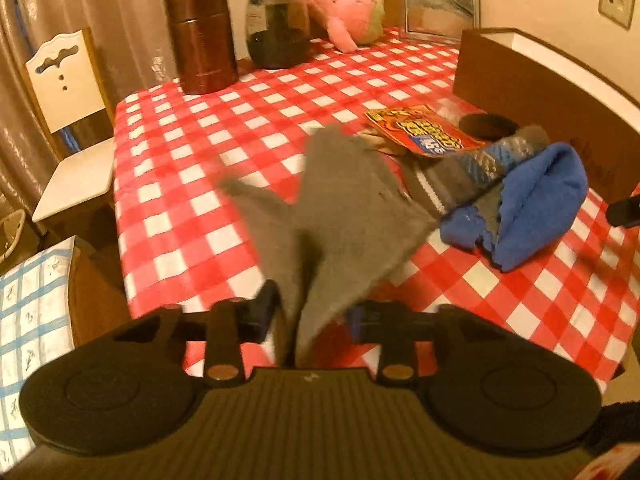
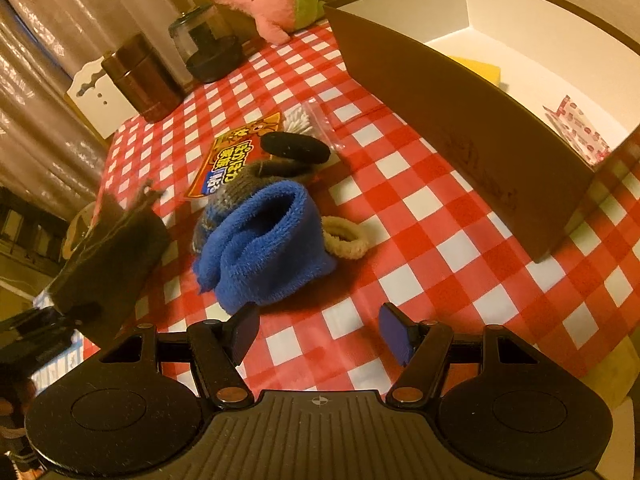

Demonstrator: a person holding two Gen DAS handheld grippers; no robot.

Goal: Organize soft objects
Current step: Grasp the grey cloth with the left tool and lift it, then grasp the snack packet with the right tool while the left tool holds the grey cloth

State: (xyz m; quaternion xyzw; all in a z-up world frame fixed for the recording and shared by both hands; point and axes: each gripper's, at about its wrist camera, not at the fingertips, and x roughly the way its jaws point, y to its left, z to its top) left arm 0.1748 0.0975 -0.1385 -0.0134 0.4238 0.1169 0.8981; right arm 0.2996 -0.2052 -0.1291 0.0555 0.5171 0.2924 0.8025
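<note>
- Sorting soft stuff into the box (image 2: 472,128) looks barely begun: inside it only a yellow pad (image 2: 482,70) and a red-print packet (image 2: 578,132) show; rest of floor bare.
- Left claw (image 1: 310,314): grey cloth (image 1: 320,208) hangs between its jaws, blurred. Jaws part-way apart; can't tell if pads press on it or it's slipping loose. In the right view the same cloth is a dark shape (image 2: 108,248), far from the box, past the pile, off the desk (image 2: 400,220) edge.
- Right claw (image 2: 316,334): released, nothing in it, poised over bare check cloth just short of the blue sock (image 2: 264,244), box off to its right.
- Left to do, all on the box's open side: blue sock, striped sock (image 2: 236,190) under it, beige scrunchie (image 2: 346,236) touching the blue sock on the box side, black scrunchie (image 2: 294,146) further back.
- Snack packet (image 2: 236,156) and clear bag (image 2: 316,122) lie in the same pile; prob. not soft items.
- Pink plush (image 2: 272,0) sits past the box's far corner, near two jars (image 2: 176,64); still to be boxed too, I'd judge.
- Est.: most of the job remains.
</note>
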